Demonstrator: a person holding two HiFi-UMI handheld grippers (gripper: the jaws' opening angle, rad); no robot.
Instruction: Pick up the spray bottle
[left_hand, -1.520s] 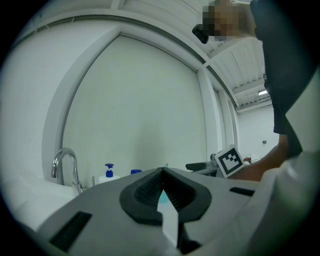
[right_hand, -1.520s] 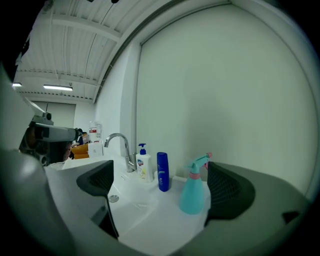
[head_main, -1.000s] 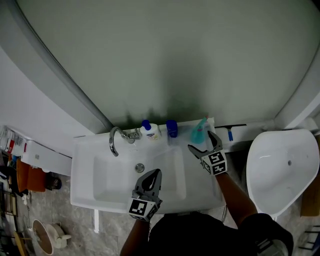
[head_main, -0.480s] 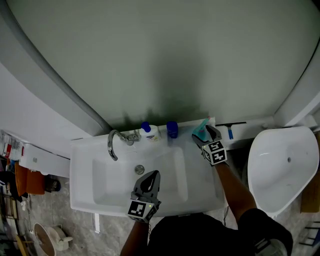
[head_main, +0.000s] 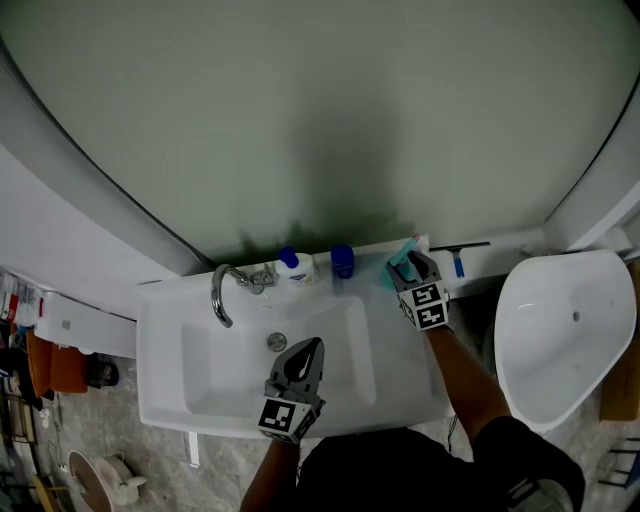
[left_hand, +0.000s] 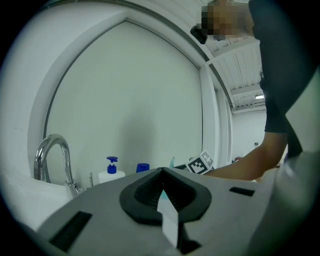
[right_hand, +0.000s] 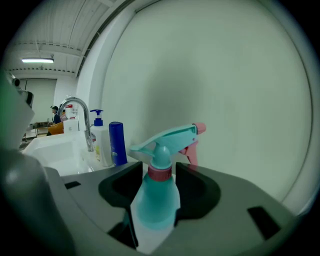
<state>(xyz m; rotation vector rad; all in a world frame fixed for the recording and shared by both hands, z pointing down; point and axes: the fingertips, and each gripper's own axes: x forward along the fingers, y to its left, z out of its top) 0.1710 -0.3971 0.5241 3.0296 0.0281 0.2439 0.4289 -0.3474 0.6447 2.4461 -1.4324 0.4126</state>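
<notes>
A teal spray bottle (head_main: 398, 268) with a teal and pink trigger head stands on the back right corner of the white sink (head_main: 160, 345). My right gripper (head_main: 412, 262) is around it. In the right gripper view the bottle's body (right_hand: 157, 200) fills the gap of the right gripper (right_hand: 159, 172), whose jaws are closing with both pads against the bottle's sides. My left gripper (head_main: 312, 346) hovers over the basin's front, apart from the bottle. In the left gripper view the left gripper (left_hand: 162, 170) is shut and holds nothing.
A chrome faucet (head_main: 222, 290) rises at the sink's back left. A white pump bottle (head_main: 295, 265) and a blue bottle (head_main: 343, 260) stand on the ledge left of the spray bottle. A squeegee (head_main: 458, 262) lies to the right, and a white toilet (head_main: 560, 330) beyond it.
My right gripper has moved back to the ledge and its wide jaws have closed in around the spray bottle. The left gripper has hardly moved.
</notes>
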